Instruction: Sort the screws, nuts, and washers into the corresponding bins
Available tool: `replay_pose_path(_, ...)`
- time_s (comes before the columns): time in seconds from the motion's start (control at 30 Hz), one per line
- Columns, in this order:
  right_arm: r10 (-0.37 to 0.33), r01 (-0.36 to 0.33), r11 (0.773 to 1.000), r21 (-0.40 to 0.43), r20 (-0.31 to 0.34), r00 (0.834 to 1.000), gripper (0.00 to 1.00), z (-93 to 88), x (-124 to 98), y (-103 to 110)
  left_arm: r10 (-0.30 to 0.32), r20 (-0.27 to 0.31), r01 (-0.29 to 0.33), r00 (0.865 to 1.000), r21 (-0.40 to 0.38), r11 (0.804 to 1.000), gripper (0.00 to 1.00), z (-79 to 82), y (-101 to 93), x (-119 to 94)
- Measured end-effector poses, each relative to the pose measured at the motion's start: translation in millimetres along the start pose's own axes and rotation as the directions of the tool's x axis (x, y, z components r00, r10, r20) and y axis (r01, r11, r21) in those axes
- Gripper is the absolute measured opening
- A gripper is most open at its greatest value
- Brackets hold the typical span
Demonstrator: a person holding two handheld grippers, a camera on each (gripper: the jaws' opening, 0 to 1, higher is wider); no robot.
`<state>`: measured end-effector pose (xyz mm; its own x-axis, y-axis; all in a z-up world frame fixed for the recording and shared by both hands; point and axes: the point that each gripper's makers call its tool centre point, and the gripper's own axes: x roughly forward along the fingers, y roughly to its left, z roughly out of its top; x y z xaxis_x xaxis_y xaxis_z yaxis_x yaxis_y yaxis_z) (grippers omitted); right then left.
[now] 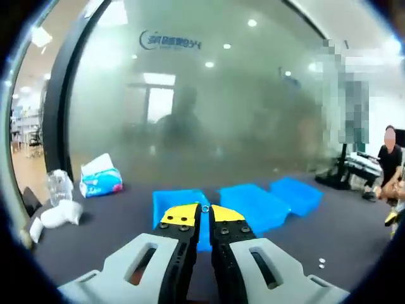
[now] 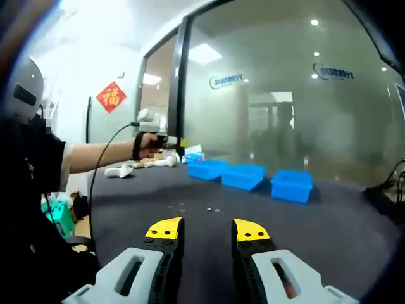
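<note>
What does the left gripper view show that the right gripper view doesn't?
Left gripper view: the left tongs pinching a small metal ring above the leftmost blue bin, a tissue pack, and a seated person far right.

Right gripper view: the open right tongs, small loose hardware on the table, a red wall decoration, and the person's arm reaching out.

Both: three blue bins on the dark table before a frosted glass wall.

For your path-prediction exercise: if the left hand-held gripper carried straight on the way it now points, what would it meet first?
Most likely the nearest blue bin, directly beyond the left hand-held gripper, whose tips pinch a small ring-shaped part. Depth is unclear, so it might pass above the bin's rim.
</note>
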<state>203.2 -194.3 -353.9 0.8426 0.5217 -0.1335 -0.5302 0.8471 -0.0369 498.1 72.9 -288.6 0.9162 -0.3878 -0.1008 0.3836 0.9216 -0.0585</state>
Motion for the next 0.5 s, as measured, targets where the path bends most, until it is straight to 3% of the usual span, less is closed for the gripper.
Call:
replay_pose_path(0.13,0.0,0.0,1.0,0.006,-0.001,1.0,0.26,-1.6,1.4,0.1,0.031,-0.064,-0.025,0.997,0.094,0.995,0.05,-8.3,5.9,25.5)
replay_pose_path(0.23,0.004,-0.004,1.0,0.008,-0.009,1.0,0.26,-4.5,1.7,1.4,0.033,-0.077,-0.031,0.996,0.035,0.999,0.05,-11.2,9.4,43.3)
replay_pose_path(0.33,0.004,-0.004,1.0,0.007,-0.01,1.0,0.26,-4.7,1.0,1.2,0.058,-0.097,-0.05,0.994,0.08,0.996,0.05,-14.7,15.0,57.1)
replay_pose_path(0.43,0.001,-0.001,1.0,0.008,-0.006,1.0,0.26,-3.2,-0.2,-0.3,0.062,-0.096,-0.063,0.993,-0.002,0.998,0.05,-12.7,20.9,67.3)
replay_pose_path(0.5,-0.001,0.001,1.0,0.008,-0.007,1.0,0.26,-3.5,-1.0,-1.2,0.065,-0.1,-0.066,0.993,-0.006,0.998,0.05,-11.2,24.6,72.2)
